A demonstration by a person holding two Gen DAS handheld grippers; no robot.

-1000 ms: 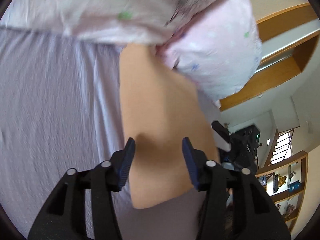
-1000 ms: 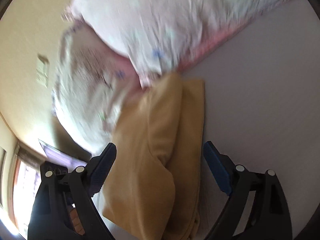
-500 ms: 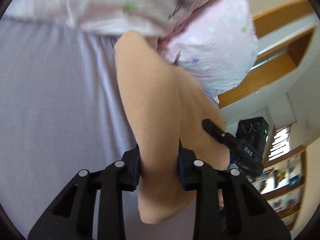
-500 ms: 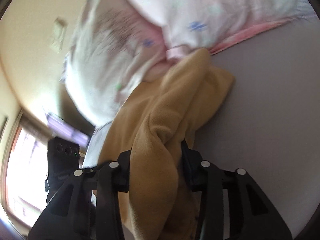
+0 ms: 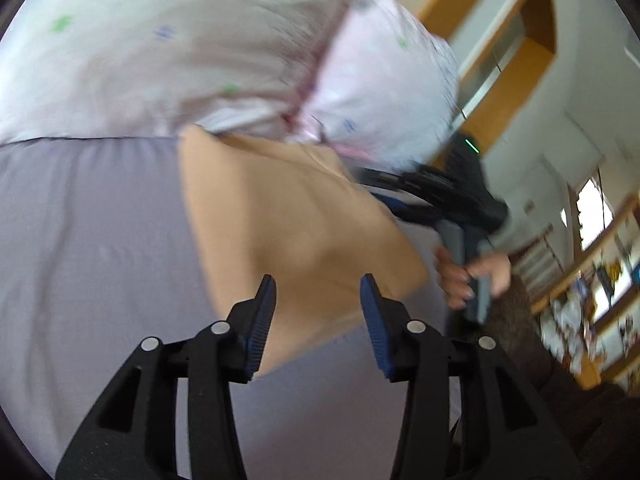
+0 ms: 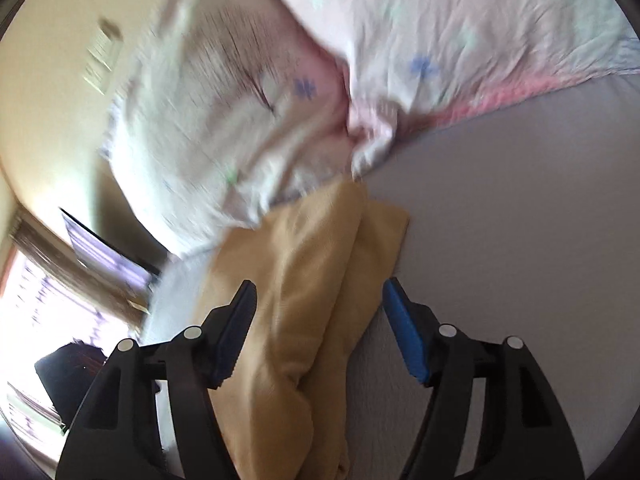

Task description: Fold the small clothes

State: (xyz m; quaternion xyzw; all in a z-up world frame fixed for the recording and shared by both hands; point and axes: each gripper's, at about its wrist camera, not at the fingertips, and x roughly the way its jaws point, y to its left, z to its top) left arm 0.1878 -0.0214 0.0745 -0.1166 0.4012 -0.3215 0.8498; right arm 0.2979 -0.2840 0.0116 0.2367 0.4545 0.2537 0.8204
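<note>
A small tan garment (image 5: 296,216) lies folded on the lilac bedsheet (image 5: 88,240), its far edge against the pillows. My left gripper (image 5: 318,292) is open just above its near edge, jaws apart and holding nothing. In the right wrist view the same garment (image 6: 304,288) lies in thick folds between the open jaws of my right gripper (image 6: 318,300). The right gripper also shows in the left wrist view (image 5: 448,200), held in a hand beside the garment.
Two pale pink floral pillows (image 5: 192,44) lie along the head of the bed, also in the right wrist view (image 6: 440,40). A wooden bookshelf (image 5: 592,288) stands beyond the bed's right side. A window (image 6: 36,312) and a dark screen (image 6: 100,244) are at the left.
Half a second ago both grippers were shut on the tan garment. Both have since opened and let it go, and it now lies flatter on the sheet.
</note>
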